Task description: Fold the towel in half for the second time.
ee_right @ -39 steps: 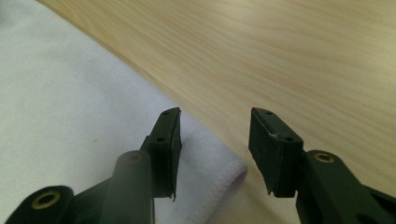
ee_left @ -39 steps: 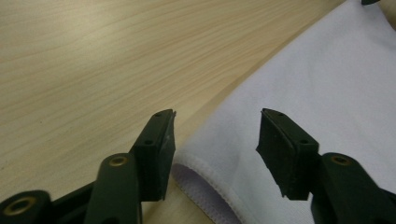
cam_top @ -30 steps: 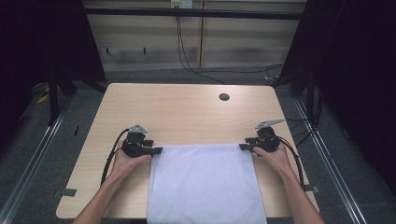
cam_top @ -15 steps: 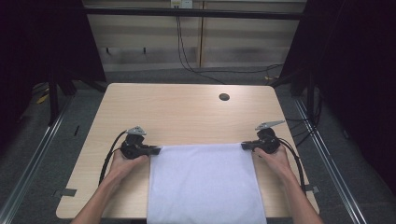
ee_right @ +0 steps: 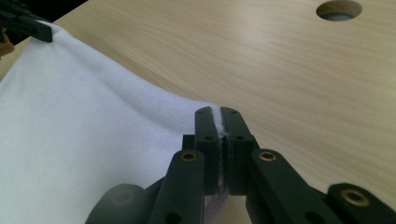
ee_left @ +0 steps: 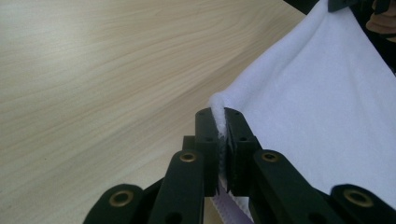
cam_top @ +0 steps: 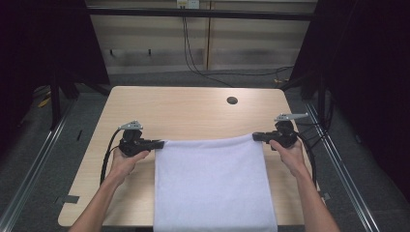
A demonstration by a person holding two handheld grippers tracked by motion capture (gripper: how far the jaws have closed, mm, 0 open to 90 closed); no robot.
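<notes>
1. The white towel (cam_top: 212,186) lies on the near half of the table (cam_top: 188,113), its near end reaching the table's near edge; its far edge is lifted off the wood and sags a little between the two corners I hold.
2. I judge it light, soft and limp: it has no stiffness of its own, so whatever is not held will droop and drag. The fleecy nap should give the pads good bite, so it is not slippery, and nothing about it looks fragile.
3. The corners are the right places to hold, and both are taken. The left gripper (cam_top: 157,144) has its jaws pressed together on the far left corner, with a tuft of cloth (ee_left: 217,116) squeezed between the pads.
4. The right gripper (cam_top: 256,137) is clamped likewise on the far right corner, a thin line of towel (ee_right: 219,122) showing in the seam.
5. Both sets of jaws have just been closing onto the cloth.
6. Beyond the towel the wood is bare as far as the round cable hole (cam_top: 232,100) toward the far right corner.
</notes>
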